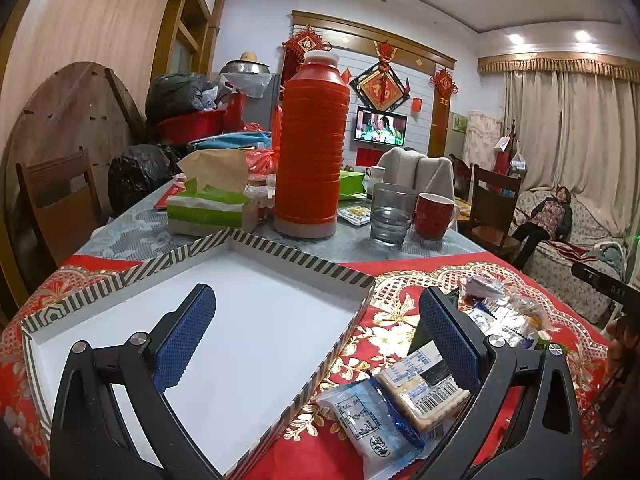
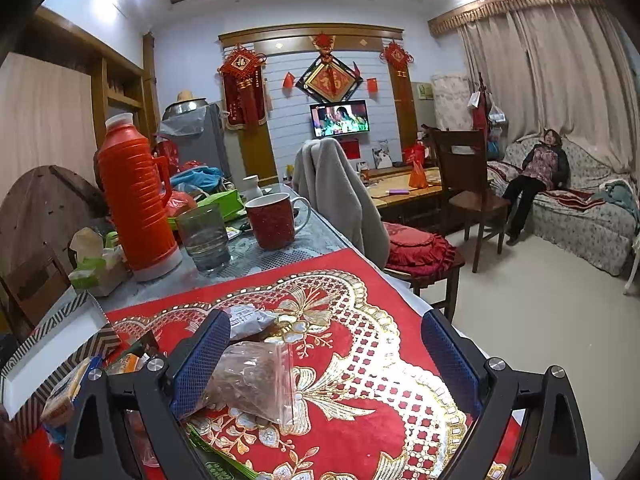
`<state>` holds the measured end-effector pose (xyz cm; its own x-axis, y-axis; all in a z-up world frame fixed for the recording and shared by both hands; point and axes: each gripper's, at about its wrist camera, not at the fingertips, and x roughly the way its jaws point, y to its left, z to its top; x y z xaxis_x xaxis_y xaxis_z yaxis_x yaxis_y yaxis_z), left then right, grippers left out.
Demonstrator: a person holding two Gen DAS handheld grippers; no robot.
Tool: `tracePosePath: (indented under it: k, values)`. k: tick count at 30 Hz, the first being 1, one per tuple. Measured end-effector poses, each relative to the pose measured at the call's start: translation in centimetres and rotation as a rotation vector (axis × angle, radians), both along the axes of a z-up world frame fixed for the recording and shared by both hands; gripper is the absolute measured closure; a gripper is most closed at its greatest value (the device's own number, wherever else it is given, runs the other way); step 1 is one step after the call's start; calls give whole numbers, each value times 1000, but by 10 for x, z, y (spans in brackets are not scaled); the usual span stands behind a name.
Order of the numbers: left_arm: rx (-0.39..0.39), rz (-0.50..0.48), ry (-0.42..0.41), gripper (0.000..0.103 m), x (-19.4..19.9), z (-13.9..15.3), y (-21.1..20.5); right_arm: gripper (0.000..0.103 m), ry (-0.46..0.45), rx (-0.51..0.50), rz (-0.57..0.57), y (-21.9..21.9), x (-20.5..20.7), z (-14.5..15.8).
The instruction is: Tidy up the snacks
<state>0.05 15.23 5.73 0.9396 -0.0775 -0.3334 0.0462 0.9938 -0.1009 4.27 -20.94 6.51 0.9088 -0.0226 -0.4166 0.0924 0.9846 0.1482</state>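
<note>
A white tray with a striped rim [image 1: 304, 262] lies on the red and gold cloth, with nothing in it. My left gripper [image 1: 316, 334] hangs open over the tray's right edge, its left finger above the white floor and its right finger above a pile of snack packets. A blue-and-white packet [image 1: 370, 420] and a barcoded biscuit pack [image 1: 424, 388] lie nearest. More wrapped snacks [image 1: 504, 316] sit further right. My right gripper [image 2: 326, 354] is open over the cloth, its left pad beside a clear bag of brown snacks [image 2: 256, 384]. A grey packet [image 2: 250, 322] lies just beyond.
Behind the tray stand an orange thermos [image 1: 310, 148], a glass [image 1: 390, 216], a red mug [image 1: 434, 216] and a green tissue box [image 1: 206, 210]. A chair draped in grey cloth [image 2: 340, 200] is by the table's far edge. A person reclines on the sofa [image 2: 536, 168].
</note>
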Motion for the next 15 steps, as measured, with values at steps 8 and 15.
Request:
tracePosePath:
  k: [8, 15]
  values:
    - [6, -4, -1, 1, 1, 0, -1, 8, 8, 2, 2, 1, 3, -1]
    - [21, -6, 9, 1, 2, -3, -5, 8, 7, 2, 0, 1, 3, -1]
